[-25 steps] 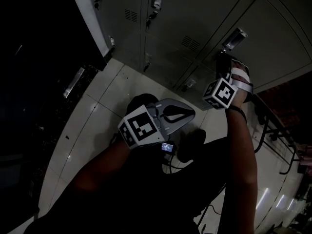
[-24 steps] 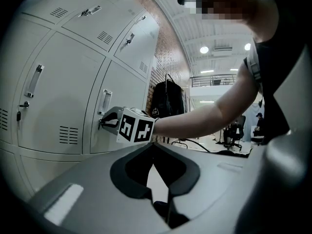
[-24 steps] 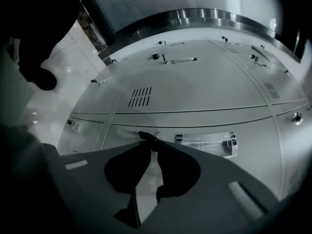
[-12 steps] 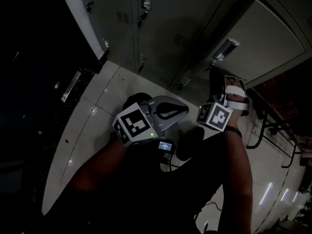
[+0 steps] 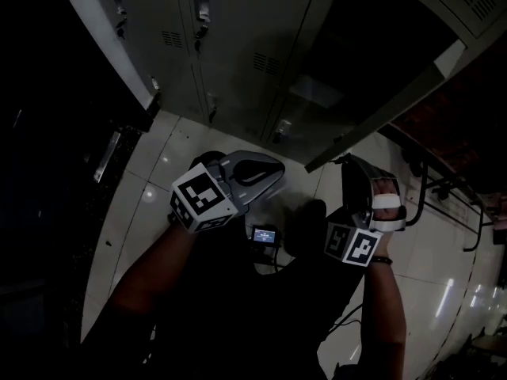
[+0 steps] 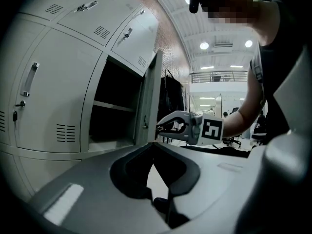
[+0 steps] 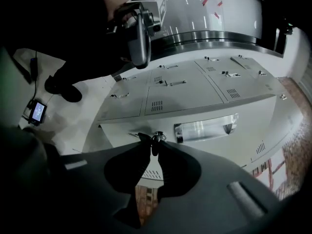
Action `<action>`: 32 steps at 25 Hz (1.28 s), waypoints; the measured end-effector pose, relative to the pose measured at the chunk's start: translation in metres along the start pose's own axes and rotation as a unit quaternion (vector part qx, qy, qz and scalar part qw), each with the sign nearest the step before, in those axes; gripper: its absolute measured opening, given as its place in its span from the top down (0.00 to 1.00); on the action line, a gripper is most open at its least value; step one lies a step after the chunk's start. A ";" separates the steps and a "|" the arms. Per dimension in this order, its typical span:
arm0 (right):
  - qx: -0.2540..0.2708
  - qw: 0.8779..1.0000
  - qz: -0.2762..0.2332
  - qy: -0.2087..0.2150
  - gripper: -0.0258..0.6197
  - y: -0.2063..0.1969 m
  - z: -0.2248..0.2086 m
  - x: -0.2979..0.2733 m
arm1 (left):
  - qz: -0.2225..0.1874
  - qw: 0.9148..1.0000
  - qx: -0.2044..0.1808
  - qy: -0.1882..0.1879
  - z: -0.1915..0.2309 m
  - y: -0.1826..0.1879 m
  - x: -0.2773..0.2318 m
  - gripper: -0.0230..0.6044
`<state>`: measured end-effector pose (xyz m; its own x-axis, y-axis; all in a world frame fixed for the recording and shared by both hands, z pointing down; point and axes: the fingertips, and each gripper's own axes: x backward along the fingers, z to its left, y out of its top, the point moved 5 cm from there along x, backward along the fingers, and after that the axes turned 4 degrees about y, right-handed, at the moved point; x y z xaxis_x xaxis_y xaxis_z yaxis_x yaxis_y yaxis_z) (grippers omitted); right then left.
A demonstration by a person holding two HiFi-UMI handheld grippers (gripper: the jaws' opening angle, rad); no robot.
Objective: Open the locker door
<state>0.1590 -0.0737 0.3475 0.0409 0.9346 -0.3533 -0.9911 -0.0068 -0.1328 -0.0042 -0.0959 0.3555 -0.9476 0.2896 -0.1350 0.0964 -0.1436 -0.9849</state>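
Note:
The grey locker door [image 5: 428,22] stands swung out, and the dark compartment [image 5: 348,46] with its shelf is exposed. My right gripper [image 5: 346,158] is at the door's free edge. In the right gripper view its jaws [image 7: 150,141] pinch the small metal latch [image 7: 157,137] beside the chrome handle [image 7: 204,126], and they are opening slightly. The left gripper view shows the door [image 6: 148,101] edge-on with the right gripper [image 6: 158,127] on it. My left gripper [image 5: 281,169] hangs low over the floor, shut and holding nothing [image 6: 162,202].
Closed lockers [image 5: 238,38] fill the wall to the left of the open one. The floor [image 5: 158,157] is pale tile. A small lit device [image 5: 263,234] lies by the person's shoes. Dark metal frames [image 5: 444,188] stand at the right.
The door has swung from nearly closed to wide open as my right gripper drew back toward the person. The left gripper has hardly moved.

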 end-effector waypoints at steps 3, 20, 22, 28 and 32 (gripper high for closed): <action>-0.010 1.000 0.019 -0.001 0.88 -0.020 0.005 0.020 | 0.005 1.000 -0.001 0.000 -0.001 -0.001 -0.002 0.94; -0.047 0.995 0.085 -0.022 0.87 -0.100 0.013 0.064 | 0.028 1.000 -0.014 0.000 -0.007 -0.004 -0.014 0.94; -0.084 0.993 0.076 -0.020 0.86 -0.101 0.012 0.067 | 0.030 0.999 -0.015 0.000 -0.007 -0.004 -0.015 0.94; -0.240 0.971 -0.008 -0.007 0.85 -0.085 0.004 0.098 | 0.034 0.999 -0.017 -0.002 -0.008 -0.004 -0.017 0.94; -0.334 0.935 -0.105 0.053 0.95 -0.059 0.010 0.104 | 0.035 0.999 -0.017 -0.003 -0.008 -0.004 -0.016 0.94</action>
<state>0.2209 0.0275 0.3274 0.2723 0.9002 -0.3399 -0.6621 -0.0811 -0.7450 0.0129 -0.0922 0.3612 -0.9398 0.2743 -0.2038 0.1731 -0.1321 -0.9760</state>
